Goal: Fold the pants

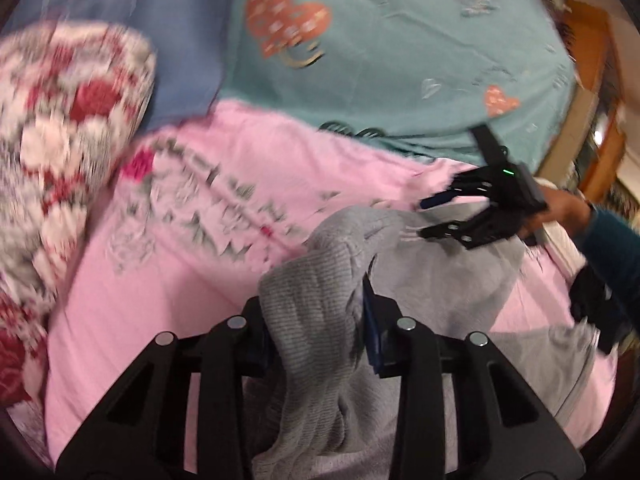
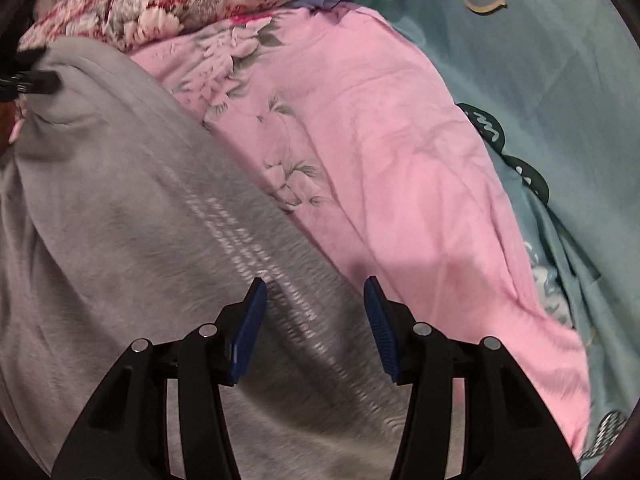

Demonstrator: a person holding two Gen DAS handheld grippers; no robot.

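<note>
Grey pants (image 1: 316, 280) bunch between our left gripper (image 1: 316, 332) fingers; that ribbed cuff could slip. Our right gripper (image 2: 316, 320), fingers wide, holds nothing, so the cloth at 6 o'clock may sag.

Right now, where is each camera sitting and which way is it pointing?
Left wrist: on the left hand-held gripper, facing along fingers shut on the grey pants; the right hand-held gripper and a hand show beyond.
Right wrist: on the right hand-held gripper, fingers open, above the pants.
Shared: pants, pink sheet, teal blanket.
</note>
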